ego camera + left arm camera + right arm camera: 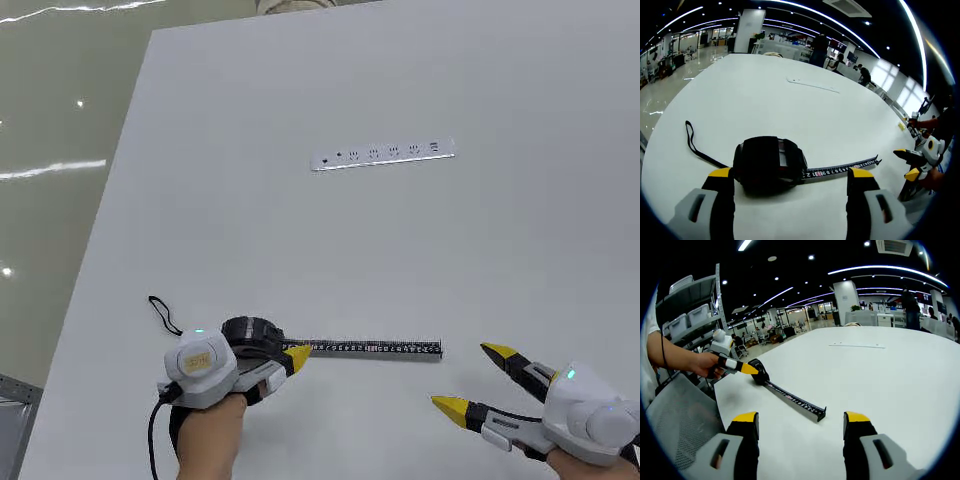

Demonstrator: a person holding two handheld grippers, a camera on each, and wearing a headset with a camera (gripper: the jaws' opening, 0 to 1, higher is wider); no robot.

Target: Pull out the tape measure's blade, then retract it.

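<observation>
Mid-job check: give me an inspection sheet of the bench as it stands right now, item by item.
Surface: white table, bare apart from the things below.
Job's things: tape measure near the front left; blade pulled out, lying flat toward the right; wrist strap looped behind it.
Clutter: white power strip farther back, no plug seen in it.
Grippers: left gripper open, jaws straddling the tape measure; right gripper open, apart from the blade's tip.
Cables: black cable hanging from the left gripper.
Surroundings: glossy floor; shelving with bins; people beyond the table.
</observation>
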